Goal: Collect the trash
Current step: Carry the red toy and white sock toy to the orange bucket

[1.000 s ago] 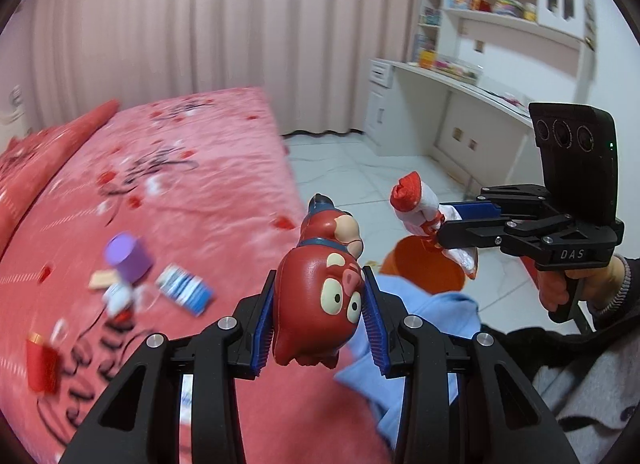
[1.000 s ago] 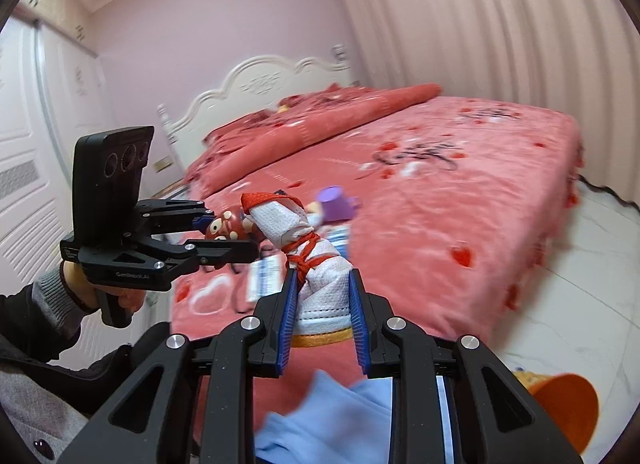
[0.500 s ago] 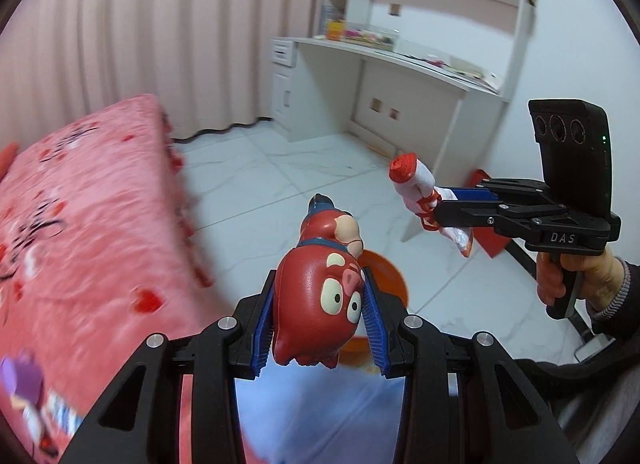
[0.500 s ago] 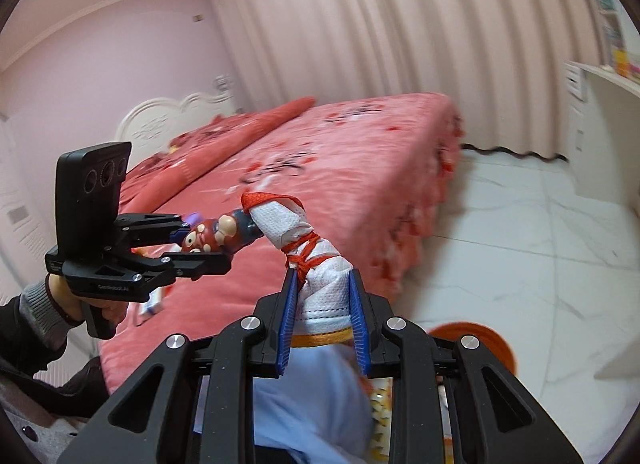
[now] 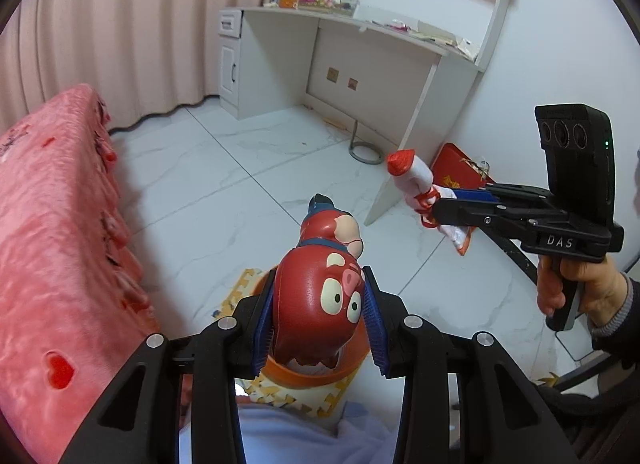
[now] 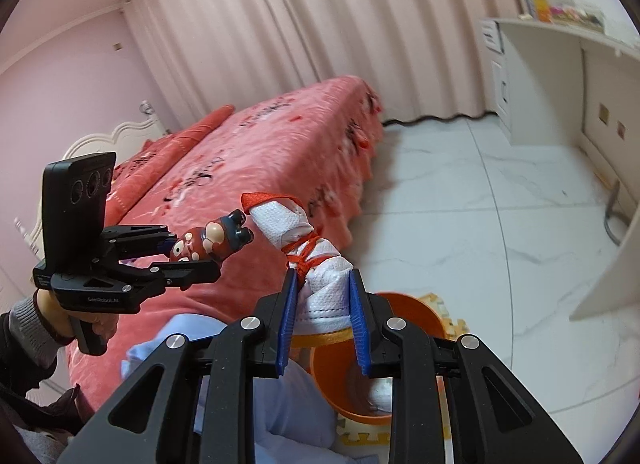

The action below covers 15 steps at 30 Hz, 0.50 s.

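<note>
My left gripper (image 5: 320, 304) is shut on a red cartoon figurine (image 5: 320, 304) and holds it right above an orange bin (image 5: 308, 378) on the floor. My right gripper (image 6: 322, 296) is shut on a white cloth bundle tied with red string (image 6: 320, 264), above the same orange bin (image 6: 340, 380), whose inside holds something pale. In the left wrist view the right gripper (image 5: 452, 208) with the bundle (image 5: 416, 180) is to the right. In the right wrist view the left gripper (image 6: 192, 260) with the figurine (image 6: 208, 242) is to the left, over the bed edge.
A pink bed (image 5: 52, 248) runs along the left. A white desk with shelves (image 5: 360, 44) stands against the far wall. A red bag (image 5: 460, 168) leans beside the desk leg. The bin stands on a puzzle foam mat (image 6: 444, 304) on the white tiled floor (image 5: 240, 184).
Both grippers have swung away from the bed to above the orange bin on the floor, still holding the figurine and the bundle. The bin now lies directly under both.
</note>
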Each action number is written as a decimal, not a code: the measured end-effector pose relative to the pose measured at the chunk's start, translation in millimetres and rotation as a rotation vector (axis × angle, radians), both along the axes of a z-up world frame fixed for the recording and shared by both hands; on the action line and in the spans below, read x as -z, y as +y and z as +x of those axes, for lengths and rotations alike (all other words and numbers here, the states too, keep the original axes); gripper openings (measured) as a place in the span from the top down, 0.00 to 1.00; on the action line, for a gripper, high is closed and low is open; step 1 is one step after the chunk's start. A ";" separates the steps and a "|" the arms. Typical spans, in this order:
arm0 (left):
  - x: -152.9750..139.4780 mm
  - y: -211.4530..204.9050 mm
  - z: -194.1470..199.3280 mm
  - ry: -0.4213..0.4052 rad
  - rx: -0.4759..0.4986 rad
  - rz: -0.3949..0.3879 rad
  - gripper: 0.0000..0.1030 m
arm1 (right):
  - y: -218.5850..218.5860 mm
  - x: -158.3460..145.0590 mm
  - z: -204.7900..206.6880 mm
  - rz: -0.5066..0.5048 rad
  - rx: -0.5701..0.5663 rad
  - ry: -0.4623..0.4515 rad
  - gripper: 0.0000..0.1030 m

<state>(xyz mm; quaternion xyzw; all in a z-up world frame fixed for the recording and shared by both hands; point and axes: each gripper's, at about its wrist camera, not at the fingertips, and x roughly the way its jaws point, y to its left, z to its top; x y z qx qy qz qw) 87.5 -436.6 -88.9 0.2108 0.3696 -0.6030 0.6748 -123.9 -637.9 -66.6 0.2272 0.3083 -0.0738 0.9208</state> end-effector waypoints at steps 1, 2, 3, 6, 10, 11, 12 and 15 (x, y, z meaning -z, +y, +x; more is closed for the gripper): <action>5.1 -4.9 0.7 0.011 0.003 0.008 0.60 | -2.5 4.6 2.5 0.007 0.007 0.008 0.75; 12.0 -10.8 1.6 0.024 0.007 0.020 0.60 | -6.6 10.1 3.8 0.014 0.013 0.017 0.75; 17.3 -16.2 1.1 0.030 0.010 0.029 0.60 | -10.4 16.5 6.1 0.022 0.019 0.028 0.75; 31.5 -25.1 5.7 0.052 0.019 0.056 0.60 | -21.7 36.6 14.7 0.051 0.037 0.063 0.75; 45.5 -35.5 11.0 0.076 0.017 0.083 0.60 | -29.7 56.7 26.1 0.075 0.051 0.099 0.75; 48.4 -37.8 12.1 0.083 0.015 0.088 0.60 | -30.9 60.3 28.6 0.081 0.052 0.106 0.75; 51.8 -39.8 13.2 0.091 0.016 0.095 0.60 | -32.3 64.6 30.5 0.087 0.053 0.113 0.75; 58.8 -46.4 15.0 0.105 0.017 0.113 0.60 | -36.2 76.7 37.9 0.103 0.059 0.128 0.75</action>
